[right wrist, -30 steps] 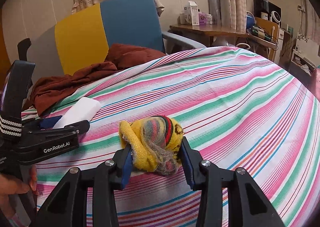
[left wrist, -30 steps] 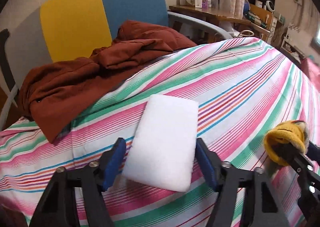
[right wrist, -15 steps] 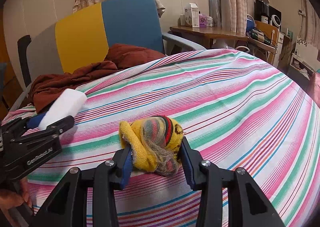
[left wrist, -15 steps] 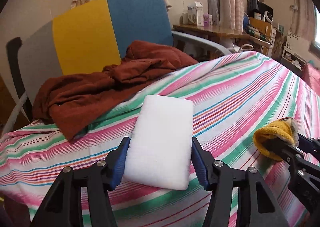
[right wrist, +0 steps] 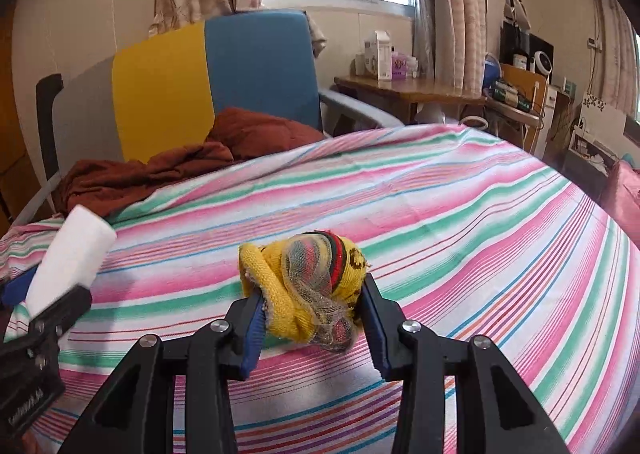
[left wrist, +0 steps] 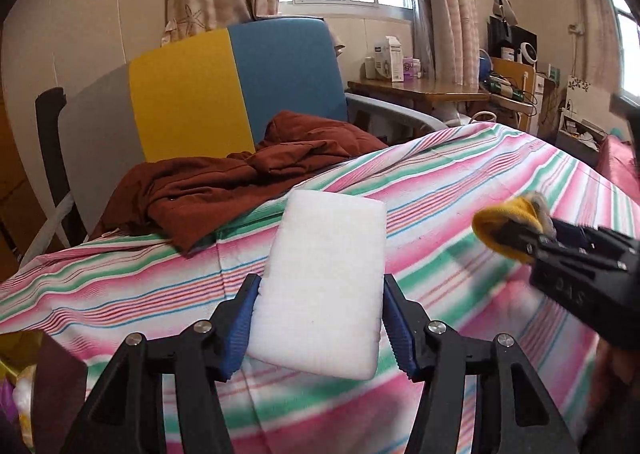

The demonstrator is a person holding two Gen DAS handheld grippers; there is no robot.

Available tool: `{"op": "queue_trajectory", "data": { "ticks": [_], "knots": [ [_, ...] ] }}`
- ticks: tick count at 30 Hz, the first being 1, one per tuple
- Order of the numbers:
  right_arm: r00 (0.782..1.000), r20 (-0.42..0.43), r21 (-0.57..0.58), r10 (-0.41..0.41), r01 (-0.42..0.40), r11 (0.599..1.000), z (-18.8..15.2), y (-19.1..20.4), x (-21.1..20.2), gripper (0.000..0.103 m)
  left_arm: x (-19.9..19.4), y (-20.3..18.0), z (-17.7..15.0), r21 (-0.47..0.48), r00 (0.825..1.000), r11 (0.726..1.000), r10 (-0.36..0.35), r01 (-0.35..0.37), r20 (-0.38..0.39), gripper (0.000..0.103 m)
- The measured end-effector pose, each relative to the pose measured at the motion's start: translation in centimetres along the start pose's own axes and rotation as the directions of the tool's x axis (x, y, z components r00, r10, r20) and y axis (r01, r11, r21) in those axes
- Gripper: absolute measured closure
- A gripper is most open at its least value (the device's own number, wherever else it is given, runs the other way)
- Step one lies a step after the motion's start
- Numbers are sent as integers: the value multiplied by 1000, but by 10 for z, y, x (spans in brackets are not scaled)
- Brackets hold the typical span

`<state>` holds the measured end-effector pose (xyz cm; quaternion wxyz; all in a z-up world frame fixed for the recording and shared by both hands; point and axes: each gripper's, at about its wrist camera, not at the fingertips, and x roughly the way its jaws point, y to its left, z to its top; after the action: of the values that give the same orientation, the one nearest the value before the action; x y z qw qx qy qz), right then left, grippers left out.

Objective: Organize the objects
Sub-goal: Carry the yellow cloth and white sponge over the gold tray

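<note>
The left gripper (left wrist: 320, 330) is clamping a white sponge block (left wrist: 324, 282) above the striped bedspread (right wrist: 440, 214) – near its chair-side edge. The right gripper (right wrist: 312, 322) is squeezing a yellow knitted bundle (right wrist: 308, 286) – low over the bedspread's middle.

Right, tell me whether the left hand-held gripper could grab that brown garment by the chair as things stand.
Probably not yet. The left hand-held gripper is already shut on the white sponge, so it has no free jaws. The brown garment lies uncovered beyond it, with nothing between.
</note>
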<state>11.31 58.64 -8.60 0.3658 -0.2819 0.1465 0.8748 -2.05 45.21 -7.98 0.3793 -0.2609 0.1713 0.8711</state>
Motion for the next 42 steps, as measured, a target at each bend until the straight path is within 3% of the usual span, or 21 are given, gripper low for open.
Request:
{"op": "queue_trajectory", "data": {
  "ticks": [8,20,28,38,42],
  "knots": [
    [998,22,-21,55,-55,998,-14,10,-41,60,-46,21,-27,-79,1000,997,2,-1,19,44],
    [967,-104,-23,233,-236,971,-51,56,-97,60,-136,55,-63,-176,999,984,-22,29,45,44],
    [929,-144,-56,342,-352,934,-58,108,-127,60,-189,83,-90,-239,998,970,-21,33,51,44],
    [851,-186,-136,492,-518,845,-52,198,-157,60,-223,166,-109,-340,994,935,111,-97,23,43],
    [816,-209,-149,539,-572,807,-49,235,-162,60,-219,209,-117,-409,989,901,144,-145,-33,43]
  ]
}}
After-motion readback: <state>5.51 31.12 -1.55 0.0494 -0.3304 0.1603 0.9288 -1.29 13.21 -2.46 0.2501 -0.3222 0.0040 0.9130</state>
